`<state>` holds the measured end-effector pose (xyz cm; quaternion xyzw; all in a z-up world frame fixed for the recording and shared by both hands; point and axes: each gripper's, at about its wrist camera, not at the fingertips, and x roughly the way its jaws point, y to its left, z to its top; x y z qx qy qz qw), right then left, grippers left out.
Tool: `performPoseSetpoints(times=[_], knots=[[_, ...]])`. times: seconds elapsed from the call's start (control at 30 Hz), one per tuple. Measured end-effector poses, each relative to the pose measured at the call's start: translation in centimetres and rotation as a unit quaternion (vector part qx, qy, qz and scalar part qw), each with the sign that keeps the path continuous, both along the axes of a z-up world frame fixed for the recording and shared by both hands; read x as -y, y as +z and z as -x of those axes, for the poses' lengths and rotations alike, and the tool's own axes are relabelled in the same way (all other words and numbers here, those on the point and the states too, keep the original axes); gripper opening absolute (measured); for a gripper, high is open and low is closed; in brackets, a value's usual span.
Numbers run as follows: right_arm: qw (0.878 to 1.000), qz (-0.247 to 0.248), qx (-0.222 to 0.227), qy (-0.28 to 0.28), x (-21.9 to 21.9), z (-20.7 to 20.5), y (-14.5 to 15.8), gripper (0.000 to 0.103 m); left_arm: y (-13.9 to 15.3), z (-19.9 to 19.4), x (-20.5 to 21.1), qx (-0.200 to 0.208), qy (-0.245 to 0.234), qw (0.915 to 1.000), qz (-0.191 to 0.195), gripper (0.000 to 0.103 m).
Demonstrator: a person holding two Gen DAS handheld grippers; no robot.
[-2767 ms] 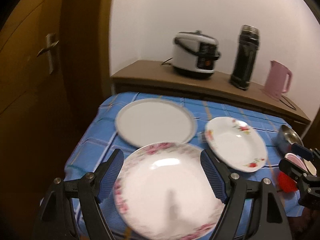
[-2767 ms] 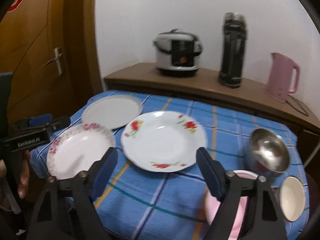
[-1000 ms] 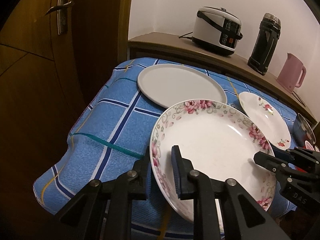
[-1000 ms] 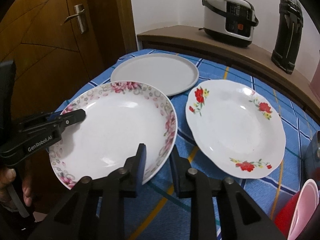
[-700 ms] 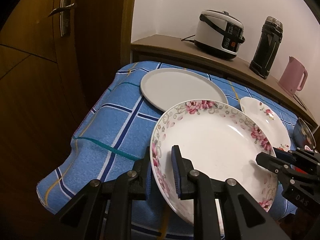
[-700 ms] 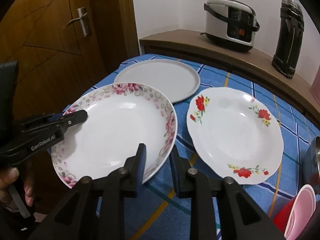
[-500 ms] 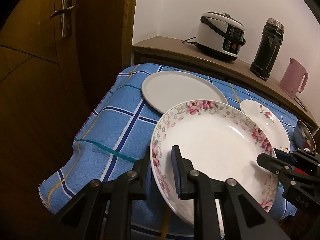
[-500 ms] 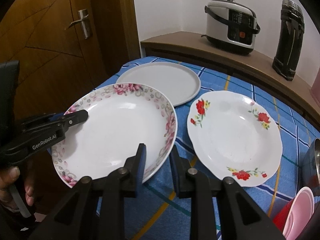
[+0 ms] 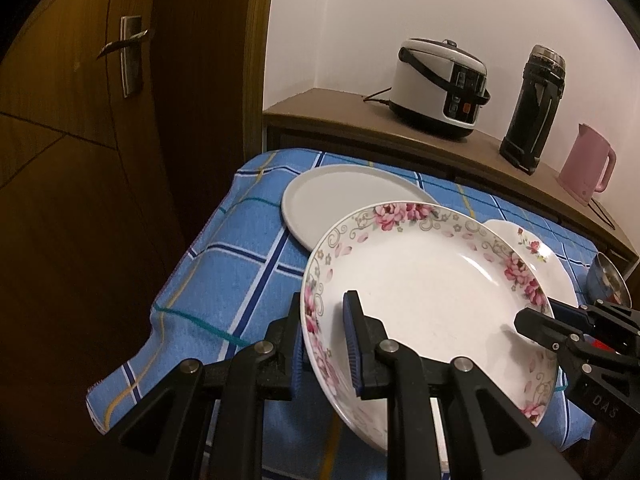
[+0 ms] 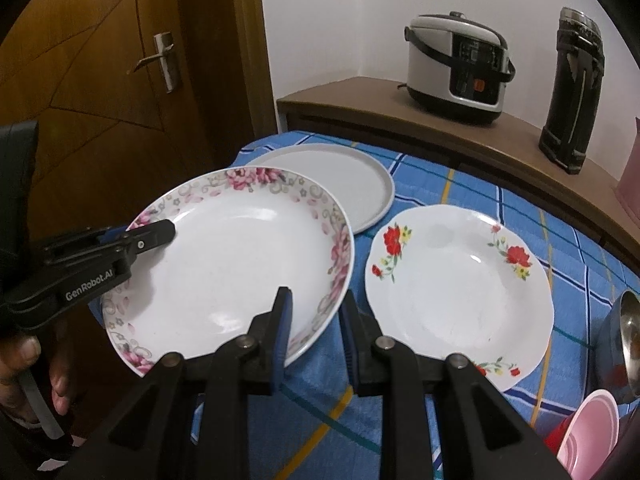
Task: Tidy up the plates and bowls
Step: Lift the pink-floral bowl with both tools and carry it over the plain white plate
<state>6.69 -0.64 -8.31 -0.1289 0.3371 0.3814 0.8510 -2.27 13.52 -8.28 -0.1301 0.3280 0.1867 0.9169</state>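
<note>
Both grippers pinch the same pink-rose plate [image 9: 432, 300], held up off the blue checked tablecloth [image 9: 240, 280] and tilted. Left gripper [image 9: 324, 340] clamps the plate's rim at about 8 o'clock in the left wrist view, one finger under the rim, the other finger on the white inside; jaws pressed tight on the rim. Right gripper [image 10: 314, 328] clamps the rim at about 5 o'clock in the right wrist view, jaws narrow, rim between the blue pads. In the right wrist view the left gripper shows at 9 o'clock, its tip on the plate rim, with a hand [image 10: 28, 384] gripping it at 8 o'clock.

Plain grey plate [image 10: 344, 176] lies flat on the tablecloth at 12 o'clock from the held plate, partly hidden behind it. Red-flower plate [image 10: 456, 284] lies flat at 3 o'clock of the held plate, just beside it; touching or not, cannot tell. Steel bowl [image 10: 624, 332] at the far 3 o'clock edge, pink bowl [image 10: 588, 436] at 4 o'clock, something red under it.

Wooden shelf [image 10: 440, 120] behind the table carries a rice cooker [image 10: 456, 68], a dark flask [image 10: 572, 96] and a pink kettle [image 9: 586, 168]. Wooden door with a handle [image 10: 160, 60] at 10 o'clock.
</note>
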Motion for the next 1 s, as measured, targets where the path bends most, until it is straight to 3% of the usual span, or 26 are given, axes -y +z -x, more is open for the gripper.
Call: performPoseSetpoints(times=[1.0], knots=[[0.998,-0.019,0.047,-0.021,-2.5,-3.4,4.4,0.024,3.7,-2.8,-1.4,0.044,0.003,0.9982,-0.040,0.021]])
